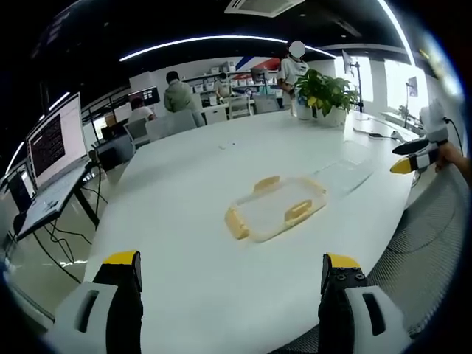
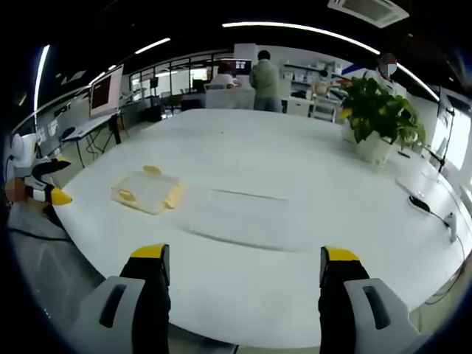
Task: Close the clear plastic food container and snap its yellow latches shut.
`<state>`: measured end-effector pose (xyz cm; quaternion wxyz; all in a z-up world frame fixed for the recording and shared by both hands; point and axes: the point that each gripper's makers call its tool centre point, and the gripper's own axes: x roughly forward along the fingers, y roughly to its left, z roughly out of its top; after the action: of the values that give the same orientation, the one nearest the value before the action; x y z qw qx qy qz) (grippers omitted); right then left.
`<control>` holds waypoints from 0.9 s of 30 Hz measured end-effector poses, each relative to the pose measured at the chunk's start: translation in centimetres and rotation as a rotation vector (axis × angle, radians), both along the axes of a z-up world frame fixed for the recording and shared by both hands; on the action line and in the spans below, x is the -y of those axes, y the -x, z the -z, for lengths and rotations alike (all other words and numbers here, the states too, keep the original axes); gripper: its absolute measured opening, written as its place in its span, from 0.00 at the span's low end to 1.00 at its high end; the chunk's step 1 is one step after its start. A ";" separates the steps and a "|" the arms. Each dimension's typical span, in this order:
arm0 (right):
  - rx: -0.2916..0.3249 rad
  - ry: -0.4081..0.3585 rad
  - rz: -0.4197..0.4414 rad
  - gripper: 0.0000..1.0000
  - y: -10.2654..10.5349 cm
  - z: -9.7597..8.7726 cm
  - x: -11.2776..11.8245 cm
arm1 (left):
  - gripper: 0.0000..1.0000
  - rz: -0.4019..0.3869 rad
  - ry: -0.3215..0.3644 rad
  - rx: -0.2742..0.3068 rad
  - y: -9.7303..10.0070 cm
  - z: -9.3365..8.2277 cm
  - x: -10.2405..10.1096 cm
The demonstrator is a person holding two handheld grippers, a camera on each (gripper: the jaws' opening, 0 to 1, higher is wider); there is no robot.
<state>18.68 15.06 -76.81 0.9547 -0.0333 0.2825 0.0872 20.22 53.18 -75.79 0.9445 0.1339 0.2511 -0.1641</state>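
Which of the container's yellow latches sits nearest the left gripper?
The long latch on the container's near-left edge; the other two latches lie farther back.

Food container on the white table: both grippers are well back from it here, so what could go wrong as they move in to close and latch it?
1. The clear lid lies apart from the container and barely stands out against the white table; a gripper could misjudge its edge.
2. The container looks light, so pressing a yellow latch one-sided may slide it instead of snapping.
3. Both grippers, left and right, are open and far off; converging, they could collide.
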 end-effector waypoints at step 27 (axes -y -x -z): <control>0.070 -0.082 0.045 0.81 -0.3 -1.1 0.4 | 0.97 -0.007 -0.004 0.057 -0.3 -1.1 -0.1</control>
<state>18.99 14.68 -75.72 0.9663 0.0092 0.2458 0.0757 20.48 53.27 -74.68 0.9516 0.1394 0.2249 -0.1565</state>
